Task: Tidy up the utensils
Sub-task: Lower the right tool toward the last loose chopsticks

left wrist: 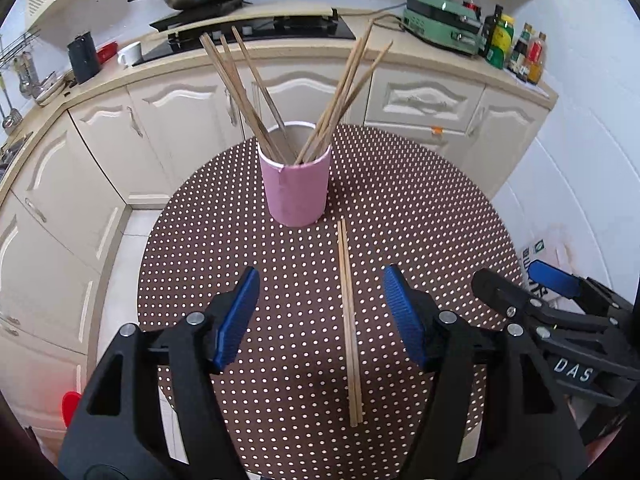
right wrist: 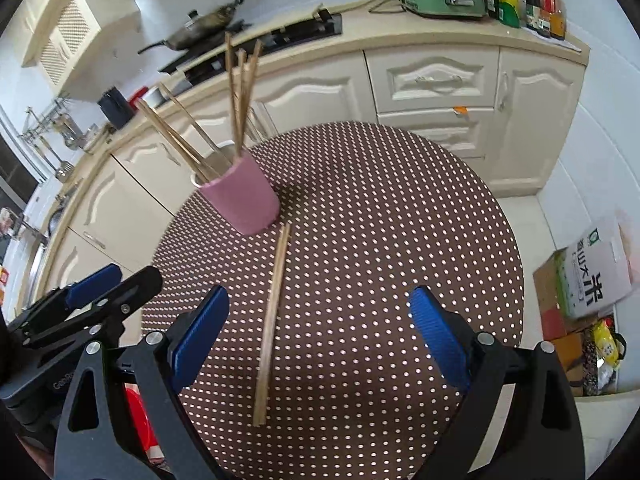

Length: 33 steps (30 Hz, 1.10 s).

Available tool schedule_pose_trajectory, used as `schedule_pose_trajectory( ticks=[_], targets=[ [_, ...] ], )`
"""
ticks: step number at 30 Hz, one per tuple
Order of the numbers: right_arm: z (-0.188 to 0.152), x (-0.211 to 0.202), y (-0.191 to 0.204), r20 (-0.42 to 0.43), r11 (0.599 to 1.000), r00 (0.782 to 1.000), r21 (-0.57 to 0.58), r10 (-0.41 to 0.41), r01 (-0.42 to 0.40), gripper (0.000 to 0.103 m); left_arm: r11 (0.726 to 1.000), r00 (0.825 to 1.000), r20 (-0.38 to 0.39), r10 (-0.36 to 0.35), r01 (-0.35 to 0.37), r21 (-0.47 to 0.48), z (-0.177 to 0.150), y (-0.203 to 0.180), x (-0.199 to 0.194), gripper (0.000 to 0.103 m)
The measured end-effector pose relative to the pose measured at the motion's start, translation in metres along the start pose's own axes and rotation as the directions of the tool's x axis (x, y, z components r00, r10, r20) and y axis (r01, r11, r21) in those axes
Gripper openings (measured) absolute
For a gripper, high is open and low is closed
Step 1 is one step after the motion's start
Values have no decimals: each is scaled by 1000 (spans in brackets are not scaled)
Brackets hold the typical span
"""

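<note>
Both the left gripper (left wrist: 320,312) and right gripper (right wrist: 320,332) hover with jaws released over the chopstick pair (left wrist: 349,320) lying at six o'clock of the pink holder (left wrist: 296,184), so pickup looks next.

Chopstick pair (left wrist: 349,320) on table (left wrist: 440,208), before holder (left wrist: 295,184).

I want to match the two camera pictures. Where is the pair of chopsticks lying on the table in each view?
Left wrist view: the loose chopsticks lie right of centre, running almost straight down from the pink cup.
Right wrist view: the same chopsticks lie left of centre, slanting down-left from the cup.
Shared landmark: the pink cup full of chopsticks, just beyond their far ends.
</note>
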State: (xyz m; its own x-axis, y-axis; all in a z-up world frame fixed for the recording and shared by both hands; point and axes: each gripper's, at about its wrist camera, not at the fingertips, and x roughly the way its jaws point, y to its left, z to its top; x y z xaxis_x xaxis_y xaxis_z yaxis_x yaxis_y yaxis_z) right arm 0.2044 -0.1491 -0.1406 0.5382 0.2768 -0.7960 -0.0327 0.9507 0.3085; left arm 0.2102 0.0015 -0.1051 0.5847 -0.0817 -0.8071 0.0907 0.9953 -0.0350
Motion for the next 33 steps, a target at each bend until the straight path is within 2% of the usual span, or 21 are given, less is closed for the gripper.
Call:
schedule_pose_trajectory(
  ticks=[8,13,16,23,33],
  targets=[
    [-6,39,0,-103,998,993,29,-55,59,89,1000,993,-117,1,0,12,-6,20,38,65],
    [-9,64,6,-179,995,979,10,-96,100,89,1000,984,-178,-10,10,2,-10,36,57,65],
    [-11,80,9,-222,993,968,-5,-118,120,89,1000,976,-216,-4,5,4,-12,45,70,66],
    [-15,113,24,-293,987,943,-57,-160,149,89,999,946,-324,-28,18,-35,-21,66,99,66],
    [-17,153,46,-351,974,910,-121,-221,190,89,999,923,-384,-15,1,-36,-26,84,116,72]
  ],
)
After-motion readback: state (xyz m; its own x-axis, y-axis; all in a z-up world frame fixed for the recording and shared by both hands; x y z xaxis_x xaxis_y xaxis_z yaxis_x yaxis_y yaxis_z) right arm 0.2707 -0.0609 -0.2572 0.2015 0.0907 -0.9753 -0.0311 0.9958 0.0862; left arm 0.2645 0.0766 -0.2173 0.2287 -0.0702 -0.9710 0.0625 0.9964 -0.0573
